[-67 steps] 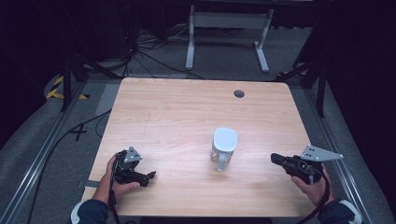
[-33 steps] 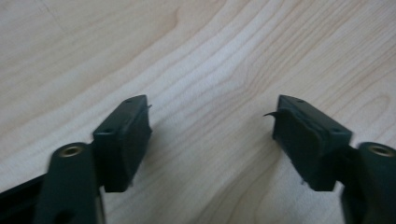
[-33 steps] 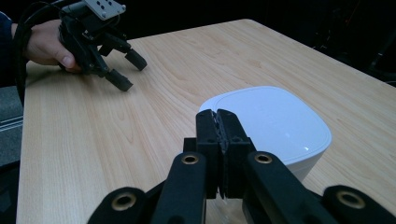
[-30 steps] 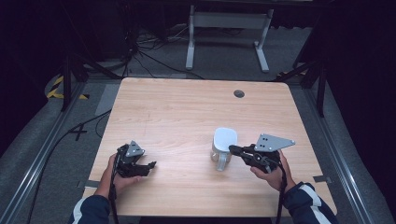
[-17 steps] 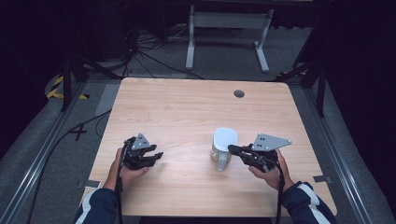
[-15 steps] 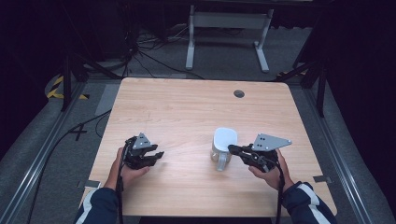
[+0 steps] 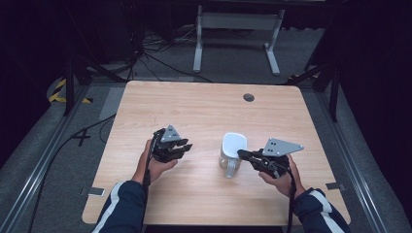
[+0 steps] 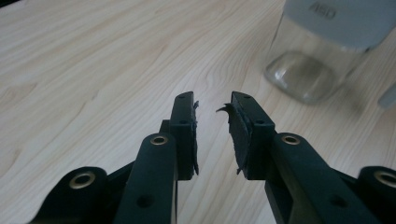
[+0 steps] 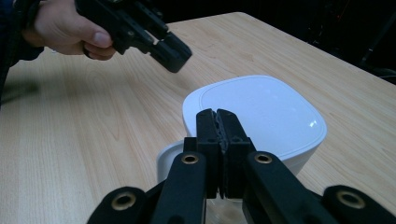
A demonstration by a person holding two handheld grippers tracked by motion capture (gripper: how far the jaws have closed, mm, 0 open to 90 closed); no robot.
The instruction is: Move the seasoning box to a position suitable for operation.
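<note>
A clear jug with a white lid (image 7: pixel 234 143) stands right of the table's middle, its white handle (image 7: pixel 231 168) toward the person. My right gripper (image 7: pixel 241 154) is shut, tips resting over the handle (image 9: pixel 168 163) at the lid's (image 9: pixel 261 112) near edge; I see nothing between its pads (image 9: pixel 217 114). My left gripper (image 7: pixel 187 145) hovers left of the jug and points at it. Its jaws (image 8: pixel 212 100) have just been closing and stand a narrow gap apart with nothing between them. The jug's glass base (image 8: pixel 308 79) lies ahead of them. The left gripper (image 9: pixel 173 51) also shows beyond the lid.
The wooden table (image 7: pixel 194 107) has a round cable hole (image 7: pixel 248 97) near its far edge. A grey stand (image 7: pixel 235 29) and cables (image 7: pixel 145 53) sit on the floor beyond the table. Metal rails (image 7: pixel 43 165) run along both sides.
The left hand has lifted and moved right toward the jug, its jaws narrowing. The right gripper came in from the table's right edge to the jug's handle, then held still.
</note>
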